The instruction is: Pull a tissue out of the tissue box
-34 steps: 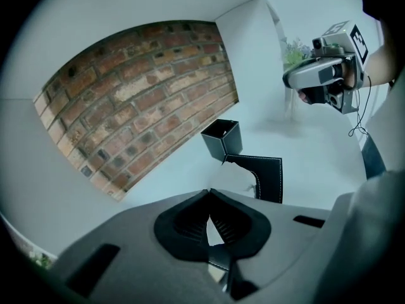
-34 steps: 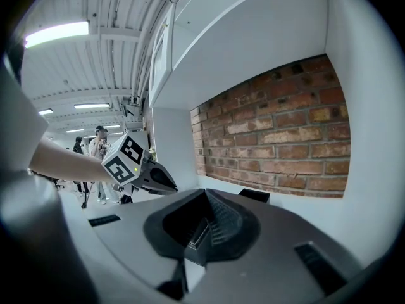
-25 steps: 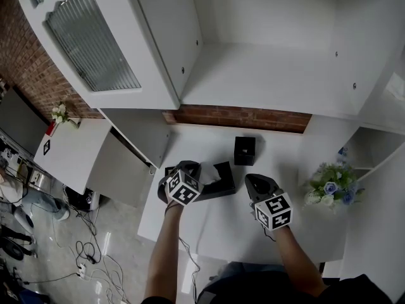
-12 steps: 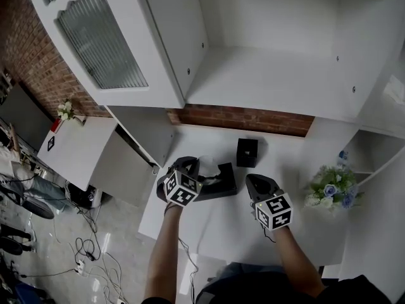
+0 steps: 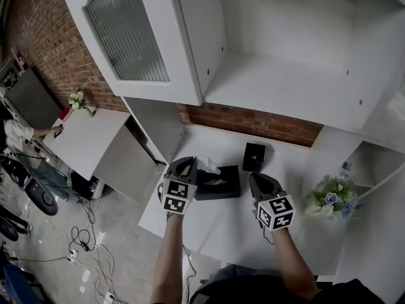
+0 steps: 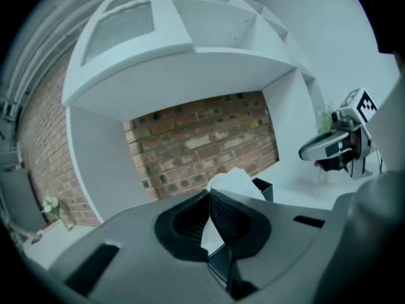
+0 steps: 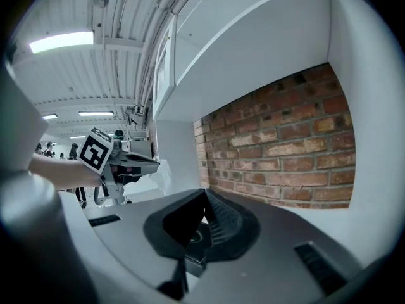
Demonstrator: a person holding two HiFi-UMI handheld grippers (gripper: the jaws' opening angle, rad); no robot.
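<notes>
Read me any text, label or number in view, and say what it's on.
None readable.
On the left gripper and right gripper, marker cubes: black-and-white square patterns only, no letters.
On the tissue box and tissue: no print visible.

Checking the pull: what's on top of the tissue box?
A tissue, pinched in the left tongs, stands above the tissue box at its left end. Its lower end and the box interior are covered.
</notes>
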